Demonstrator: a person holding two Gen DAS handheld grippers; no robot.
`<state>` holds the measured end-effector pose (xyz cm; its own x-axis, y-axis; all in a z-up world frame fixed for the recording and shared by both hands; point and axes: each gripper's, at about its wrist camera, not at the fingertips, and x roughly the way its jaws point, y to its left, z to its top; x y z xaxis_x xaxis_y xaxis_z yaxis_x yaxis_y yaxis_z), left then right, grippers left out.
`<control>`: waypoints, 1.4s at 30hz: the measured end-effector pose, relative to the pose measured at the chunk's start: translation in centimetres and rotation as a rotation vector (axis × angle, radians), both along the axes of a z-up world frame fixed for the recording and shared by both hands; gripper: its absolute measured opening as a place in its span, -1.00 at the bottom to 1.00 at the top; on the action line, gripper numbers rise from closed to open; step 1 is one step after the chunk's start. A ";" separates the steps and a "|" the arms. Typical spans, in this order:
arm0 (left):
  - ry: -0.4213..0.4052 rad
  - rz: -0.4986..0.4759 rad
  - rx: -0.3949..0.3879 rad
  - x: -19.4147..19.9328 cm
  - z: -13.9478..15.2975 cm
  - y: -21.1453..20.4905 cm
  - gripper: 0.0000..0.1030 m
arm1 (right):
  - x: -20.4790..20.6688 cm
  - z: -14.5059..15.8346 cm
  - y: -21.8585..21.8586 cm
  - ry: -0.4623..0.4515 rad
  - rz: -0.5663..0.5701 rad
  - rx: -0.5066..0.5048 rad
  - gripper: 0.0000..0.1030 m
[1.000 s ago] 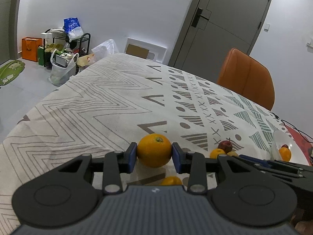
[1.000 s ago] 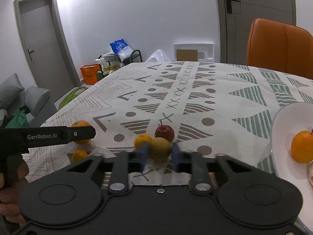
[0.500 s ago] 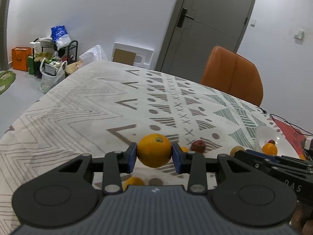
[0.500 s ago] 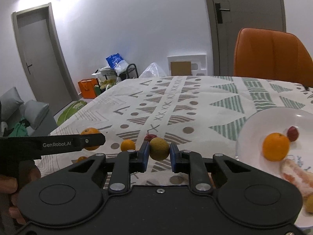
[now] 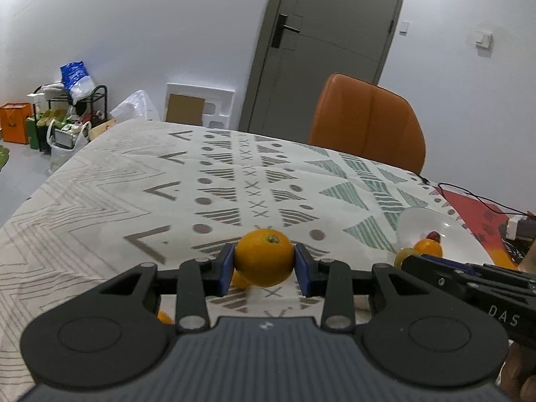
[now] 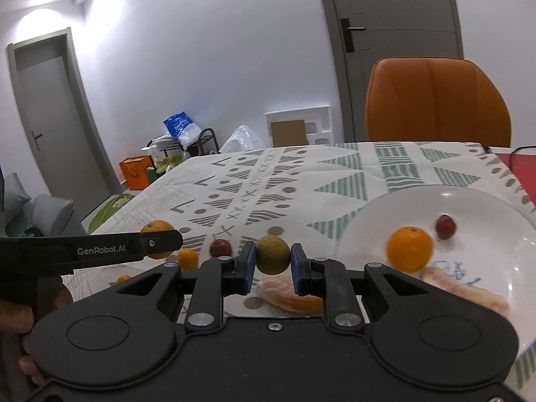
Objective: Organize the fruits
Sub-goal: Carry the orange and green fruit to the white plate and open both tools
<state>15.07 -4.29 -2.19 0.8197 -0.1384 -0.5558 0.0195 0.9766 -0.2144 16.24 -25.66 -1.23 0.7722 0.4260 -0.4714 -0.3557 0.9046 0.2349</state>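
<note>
- Room: white walls, two grey doors (image 6: pixel 395 50), one orange chair (image 6: pixel 435 100) behind the table, clutter rack with bags (image 5: pixel 67 114) by the far wall, white foam packing piece (image 5: pixel 201 107) leaning there.
- One table, covered by a patterned cloth (image 5: pixel 134 184) with grey zigzags, dots and green triangles; a red patch (image 5: pixel 479 214) at its right end with a black cable across it.
- One white plate (image 6: pixel 485 207) on the right part of the cloth, holding one orange (image 6: pixel 409 249), one small red fruit (image 6: pixel 445 227) and peeled citrus pieces (image 6: pixel 469 291), some at the near rim, partly hidden.
- Two grippers, each in a person's hand, side by side above the cloth.
- Left gripper (image 5: pixel 264 264): blue pads pinching one big orange (image 5: pixel 264 257), lifted clear of the cloth.
- Right gripper (image 6: pixel 270 264): pads pinching one yellow-green round fruit (image 6: pixel 273 254), held in the air just left of the plate's rim.
- Loose fruit on the cloth below the grippers, right view: one small orange (image 6: pixel 187 258), one red apple (image 6: pixel 220 248), one more small orange piece (image 6: pixel 124 278) near the edge, mostly hidden.
</note>
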 end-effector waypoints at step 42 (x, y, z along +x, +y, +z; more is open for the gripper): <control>-0.011 -0.244 0.048 1.4 0.0 -13.0 -0.29 | -3.0 -2.0 -12.5 0.012 -0.293 0.040 -0.46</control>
<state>16.49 -17.31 -2.17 0.7714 -0.3065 -0.5577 0.2578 0.9517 -0.1665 13.21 -38.16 -3.22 0.8595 0.2043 -0.4685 -0.0777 0.9582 0.2753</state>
